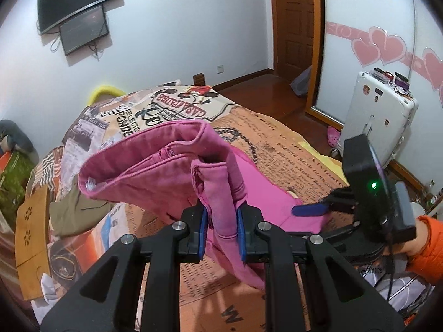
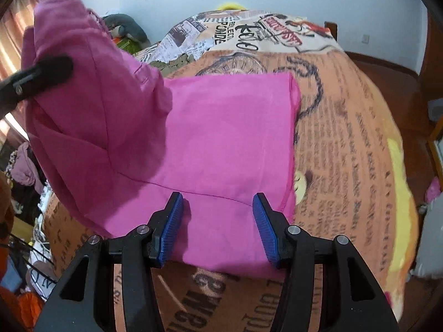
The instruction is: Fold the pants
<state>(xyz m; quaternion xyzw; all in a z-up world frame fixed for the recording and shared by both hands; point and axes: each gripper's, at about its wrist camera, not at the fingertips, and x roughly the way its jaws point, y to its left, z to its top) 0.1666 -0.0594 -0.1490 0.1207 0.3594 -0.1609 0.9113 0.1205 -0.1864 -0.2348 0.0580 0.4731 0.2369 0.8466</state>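
Observation:
Pink pants [image 1: 155,166] lie partly on the bed, and one end is lifted and doubled over. My left gripper [image 1: 221,215] is shut on a bunch of that raised fabric, which hangs down between its blue pads. In the right wrist view the lifted part [image 2: 83,88] rises at the left with a black left finger [image 2: 47,69] on it. The flat part of the pants [image 2: 221,138] is spread on the cover. My right gripper [image 2: 218,215] stands open just above the near edge of the flat part, with nothing pinched. One of its blue fingers [image 1: 308,210] shows over the cloth in the left wrist view.
The bed has a newspaper-print cover [image 2: 346,152]. An olive garment [image 1: 74,210] and a wooden board [image 1: 30,238] lie at its left side. A white suitcase [image 1: 379,116] stands on the wooden floor to the right, near a pink slipper [image 1: 332,135]. An orange sleeve [image 1: 426,249] holds the right gripper.

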